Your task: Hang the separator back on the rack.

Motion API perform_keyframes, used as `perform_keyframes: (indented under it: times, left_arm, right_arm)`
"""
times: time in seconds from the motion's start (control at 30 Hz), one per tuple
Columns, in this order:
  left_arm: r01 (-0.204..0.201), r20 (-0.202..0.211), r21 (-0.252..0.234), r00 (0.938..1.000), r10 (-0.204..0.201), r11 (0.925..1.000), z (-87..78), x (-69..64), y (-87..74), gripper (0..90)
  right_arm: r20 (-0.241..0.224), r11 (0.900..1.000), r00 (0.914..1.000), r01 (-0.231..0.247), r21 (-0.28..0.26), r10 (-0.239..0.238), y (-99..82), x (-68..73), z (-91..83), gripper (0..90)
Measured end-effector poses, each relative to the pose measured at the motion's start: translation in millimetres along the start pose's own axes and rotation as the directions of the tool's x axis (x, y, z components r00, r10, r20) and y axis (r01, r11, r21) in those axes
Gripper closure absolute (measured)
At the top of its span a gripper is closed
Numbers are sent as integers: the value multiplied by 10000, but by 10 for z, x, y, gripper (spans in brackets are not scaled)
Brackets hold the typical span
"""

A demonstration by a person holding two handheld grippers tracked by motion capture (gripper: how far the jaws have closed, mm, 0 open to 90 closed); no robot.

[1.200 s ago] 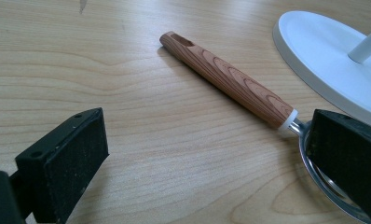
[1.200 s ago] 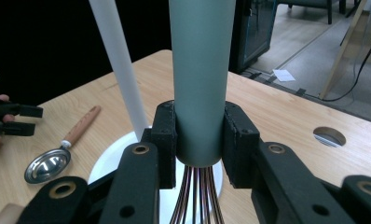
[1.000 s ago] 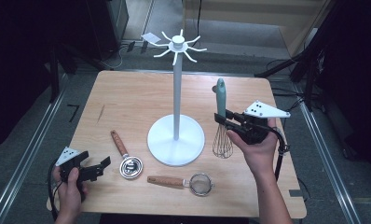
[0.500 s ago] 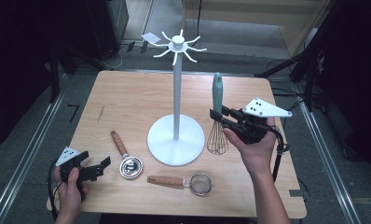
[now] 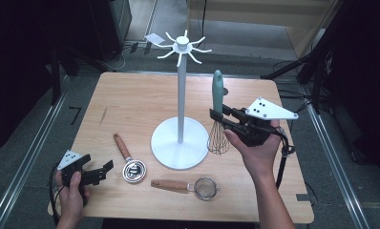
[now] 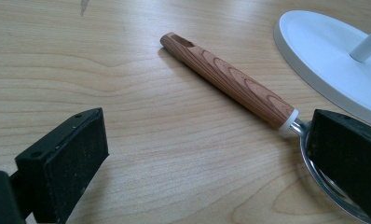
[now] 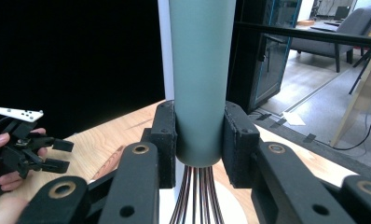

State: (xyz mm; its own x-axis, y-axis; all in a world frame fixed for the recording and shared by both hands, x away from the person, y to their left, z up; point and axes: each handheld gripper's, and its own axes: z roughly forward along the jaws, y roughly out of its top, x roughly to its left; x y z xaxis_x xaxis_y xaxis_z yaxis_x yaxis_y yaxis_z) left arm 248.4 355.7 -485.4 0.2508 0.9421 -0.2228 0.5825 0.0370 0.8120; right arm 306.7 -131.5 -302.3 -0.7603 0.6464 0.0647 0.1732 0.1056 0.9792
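Whisk (image 5: 218, 117), teal-handled and wire-headed, stands upright in our right gripper (image 5: 221, 119), handle up and wire loops hanging down, just beside the white stand's round base (image 5: 178, 143) and to the right of its pole (image 5: 181, 95). From the high view we see the wires (image 5: 218, 138) low over the wooden table (image 5: 131, 102); we cannot tell whether their tips touch it. In the right gripper view our two black pads press on either side of the teal handle (image 7: 202, 79) at its lower end, right above where the wires (image 7: 195, 196) leave it, so the jaws are clamped on the whisk. The grey three-cornered plate (image 5: 269, 109) sits on top of that gripper, and our right hand (image 5: 257, 150) wraps its body from below.

Our left gripper (image 5: 107, 167) rests low at the near left corner of the table, held in our left hand (image 5: 71, 191). In the left gripper view its jaws stand wide apart with nothing between them but bare wood. Just ahead of it lies a wooden-handled measuring spoon (image 6: 230, 84), its metal bowl (image 5: 133, 171) partly hidden behind one jaw in that view, and the edge of the stand's base (image 6: 323, 56) shows beyond it.

Nearer the table's front edge lies a small mesh strainer (image 5: 205, 187) with a wooden handle (image 5: 170, 184), well apart from both grippers. At the top of the pole the stand's hooks (image 5: 183, 47) spread out like spokes, with nothing hanging on them.
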Motion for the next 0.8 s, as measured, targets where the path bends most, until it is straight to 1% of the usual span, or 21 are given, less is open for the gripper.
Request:
perform_keyframes:
  times: [0.07, 0.17, 0.3, 0.5, 0.7, 0.8]
  left_arm:
    - [-6, 1, -2, 10000, 6, 10000, 0, 0, 0, 0]
    - [-18, -14, -7, 10000, 18, 10000, 1, -3, 0, 0]
    - [-30, -16, 0, 10000, 30, 10000, 2, -5, 0, 0]
    - [-19, -24, 12, 10000, 19, 10000, 2, -8, 0, 0]
    - [-23, -20, 14, 10000, 23, 10000, 2, -8, 1, 0]
    - [-18, -20, 17, 10000, 18, 10000, 4, -8, 1, 0]
  right_arm:
    - [-61, 9999, 10000, -54, -95, 54, 19, 8, 10, 710]
    - [-270, 9997, 9996, -125, -222, 118, 48, 23, 18, 711]
    - [-374, 9995, 9993, -68, -314, 56, 95, 51, 29, 711]
    - [-676, 9984, 9977, -78, -554, 40, 163, 97, 41, 711]
    - [-880, 9982, 9961, -31, -601, -22, 214, 141, 75, 711]
    - [-897, 9980, 9960, -21, -636, -36, 231, 147, 92, 711]
